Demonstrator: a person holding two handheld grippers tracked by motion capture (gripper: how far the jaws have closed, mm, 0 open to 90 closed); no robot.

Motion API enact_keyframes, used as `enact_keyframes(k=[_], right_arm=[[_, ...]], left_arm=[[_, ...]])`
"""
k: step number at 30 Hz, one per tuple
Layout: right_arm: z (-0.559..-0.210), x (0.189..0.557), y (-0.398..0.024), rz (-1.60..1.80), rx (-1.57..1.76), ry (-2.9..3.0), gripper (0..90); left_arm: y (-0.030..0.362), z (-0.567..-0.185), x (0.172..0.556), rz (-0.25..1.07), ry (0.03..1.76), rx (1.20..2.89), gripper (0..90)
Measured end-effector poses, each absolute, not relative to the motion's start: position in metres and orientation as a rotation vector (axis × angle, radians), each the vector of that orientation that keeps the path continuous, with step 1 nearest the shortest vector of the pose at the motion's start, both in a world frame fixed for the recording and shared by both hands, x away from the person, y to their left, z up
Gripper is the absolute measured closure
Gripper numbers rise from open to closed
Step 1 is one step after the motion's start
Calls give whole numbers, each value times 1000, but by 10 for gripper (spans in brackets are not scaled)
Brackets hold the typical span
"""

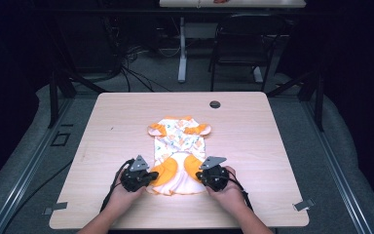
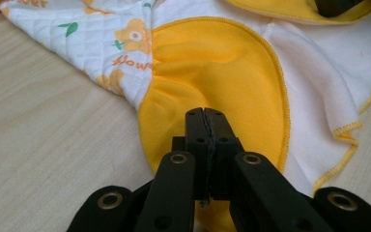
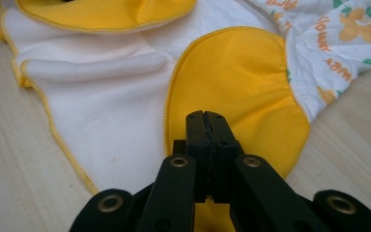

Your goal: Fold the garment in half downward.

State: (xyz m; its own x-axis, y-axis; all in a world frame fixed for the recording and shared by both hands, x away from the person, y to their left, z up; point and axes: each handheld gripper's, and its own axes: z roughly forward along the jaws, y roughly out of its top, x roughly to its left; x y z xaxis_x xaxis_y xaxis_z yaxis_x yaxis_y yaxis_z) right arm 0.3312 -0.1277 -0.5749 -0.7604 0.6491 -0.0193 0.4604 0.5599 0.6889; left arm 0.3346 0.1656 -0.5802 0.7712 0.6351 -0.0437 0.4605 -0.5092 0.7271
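Both grippers, left and right, pinch the romper's yellow flaps; next, lift and fold them up.

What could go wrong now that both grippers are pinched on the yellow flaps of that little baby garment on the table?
1. The left gripper and right gripper each seem to pinch only a yellow flap, so thin fabric might slip free on lifting.
2. The white panel hangs loose between the grips and may bunch or fold unevenly.
3. Uneven pulling could drag the garment askew on the table.
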Motion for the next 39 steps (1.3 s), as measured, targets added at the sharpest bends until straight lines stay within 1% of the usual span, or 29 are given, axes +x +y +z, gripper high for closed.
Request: enact_keyframes(k=[3,7,12,15,19,22,23,24,29,32,33,36,39], right_arm=[[-572,323,-125,971,878,2579,893],[-570,312,-124,951,835,2621,891],[-571,299,-123,1001,837,2665,889],[-570,285,-121,1004,795,2709,888],[-569,276,-119,986,739,2733,883],[-569,276,-119,985,747,2738,879],[-568,277,-119,984,759,2743,878],[-569,278,-119,990,764,2745,876],[-568,278,-119,991,766,2754,859],[-568,277,-119,991,765,2753,849],[-567,277,-118,1007,772,2741,820],[-564,278,-118,1032,748,2729,797],[-561,279,-119,1067,751,2689,770]], left_arm=[[167,-579,325,263,798,2221,897],[170,-577,314,266,765,2259,897],[174,-575,302,248,764,2271,897],[178,-575,289,213,766,2272,897],[181,-575,281,197,758,2272,896],[182,-575,280,177,767,2265,895],[182,-574,280,138,786,2265,895],[182,-574,280,135,792,2263,895],[181,-575,280,150,770,2270,891],[182,-573,281,146,762,2269,864],[183,-571,282,159,767,2255,857],[185,-568,284,161,774,2226,842],[190,-564,288,189,782,2202,815]])
